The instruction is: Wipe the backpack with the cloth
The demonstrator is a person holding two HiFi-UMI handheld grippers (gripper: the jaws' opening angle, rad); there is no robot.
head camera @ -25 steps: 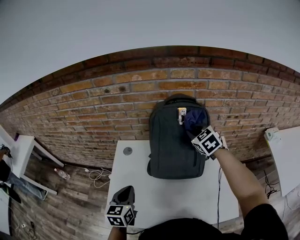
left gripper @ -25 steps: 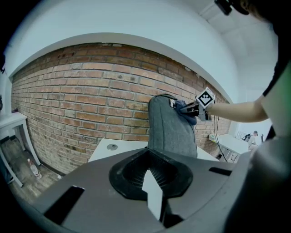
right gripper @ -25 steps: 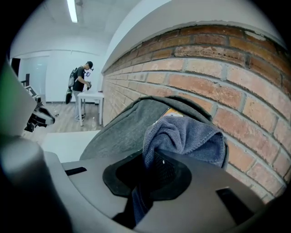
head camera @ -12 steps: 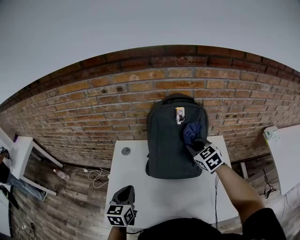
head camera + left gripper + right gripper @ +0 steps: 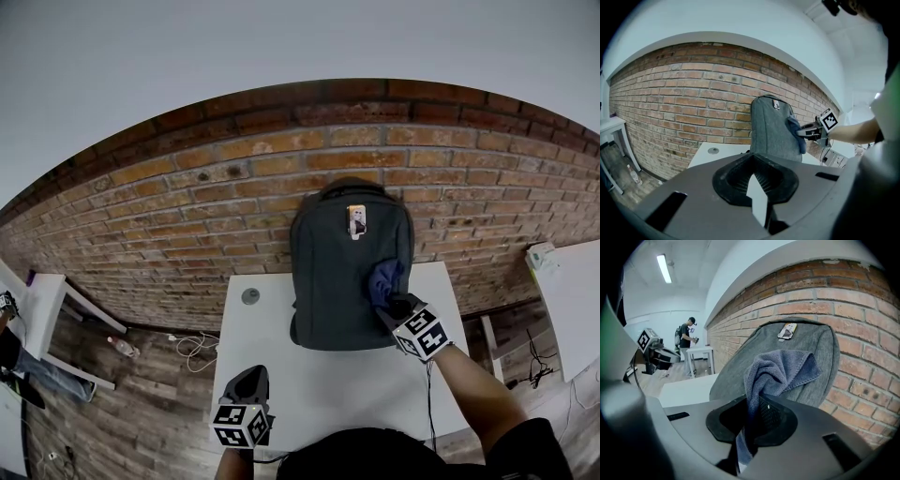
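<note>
Backpack stands upright at the far edge of the table, against the brick wall. My right gripper pinches the blue cloth and presses it to the pack's right front. My left gripper waits near me, jaws together and empty.

backpack: grey, upright | cloth: blue, bunched, touching backpack's lower right front

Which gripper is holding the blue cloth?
The right gripper, pressing the blue cloth against the backpack; the left gripper holds nothing, away from it.
</note>
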